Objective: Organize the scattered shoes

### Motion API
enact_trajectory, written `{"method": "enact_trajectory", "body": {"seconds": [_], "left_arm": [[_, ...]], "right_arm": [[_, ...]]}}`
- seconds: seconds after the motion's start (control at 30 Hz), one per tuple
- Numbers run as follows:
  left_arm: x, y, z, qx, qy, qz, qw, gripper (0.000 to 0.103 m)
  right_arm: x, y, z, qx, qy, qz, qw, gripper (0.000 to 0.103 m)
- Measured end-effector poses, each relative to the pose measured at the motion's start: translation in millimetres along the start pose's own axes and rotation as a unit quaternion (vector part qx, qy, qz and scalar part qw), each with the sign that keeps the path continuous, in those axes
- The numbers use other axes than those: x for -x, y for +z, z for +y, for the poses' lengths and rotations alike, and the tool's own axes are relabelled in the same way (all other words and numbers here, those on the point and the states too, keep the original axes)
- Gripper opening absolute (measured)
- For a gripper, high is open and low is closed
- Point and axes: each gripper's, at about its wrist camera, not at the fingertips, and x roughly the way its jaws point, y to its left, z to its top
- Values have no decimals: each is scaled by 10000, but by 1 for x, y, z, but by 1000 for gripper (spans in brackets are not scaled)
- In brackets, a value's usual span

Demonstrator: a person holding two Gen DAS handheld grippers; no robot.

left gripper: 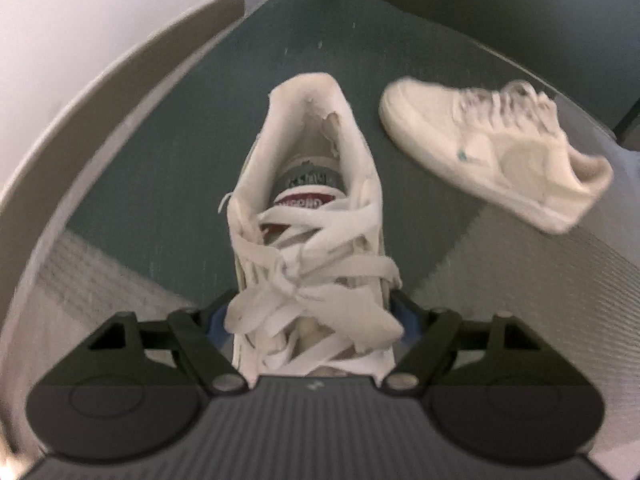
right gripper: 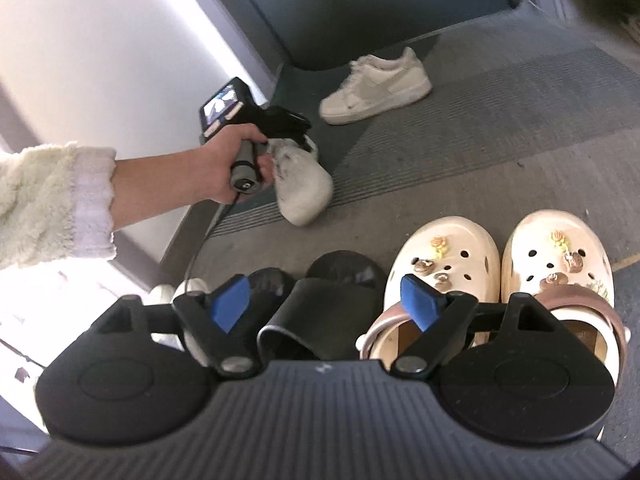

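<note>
A worn white laced sneaker [left gripper: 308, 216] is clamped across its laced midfoot between the blue pads of the left gripper [left gripper: 314, 320]. In the right wrist view the same sneaker [right gripper: 304, 192] is seen lifted and tilted above the edge of the grey ribbed mat [right gripper: 500, 128], toe pointing down. The left gripper's handle is held by a hand [right gripper: 216, 172] in a fluffy cream sleeve [right gripper: 48, 200]. The heel lining of the held sneaker is torn.

Its mate, a second white sneaker [left gripper: 492, 152], lies flat on its sole, well apart from the held one, at the border of the mat and the dark teal floor [left gripper: 168, 184].

The right gripper [right gripper: 324, 304] is seen with its jaws spread wide and nothing pressed between the pads. Below it, a pair of black slides [right gripper: 320, 304] stands just beside a pair of cream clogs [right gripper: 500, 272] with charms and pink heel straps, toes in the same direction, on the mat. A white wall [right gripper: 100, 40] runs along the left side.
</note>
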Motion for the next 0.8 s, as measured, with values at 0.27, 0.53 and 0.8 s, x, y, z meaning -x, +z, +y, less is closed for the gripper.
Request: {"method": "enact_trajectory", "body": {"seconds": [0.27, 0.53, 0.8], "left_arm": [[10, -42, -16, -419, 83, -189, 9989, 83], [20, -59, -27, -1156, -156, -278, 9928, 94], [90, -85, 31, -1465, -462, -891, 9841, 98]], "right_arm": [[35, -5, 6, -243, -196, -521, 9982, 85], [43, 3, -7, -44, -562, -615, 9965, 85], [5, 78, -6, 1070, -784, -609, 9893, 85]]}}
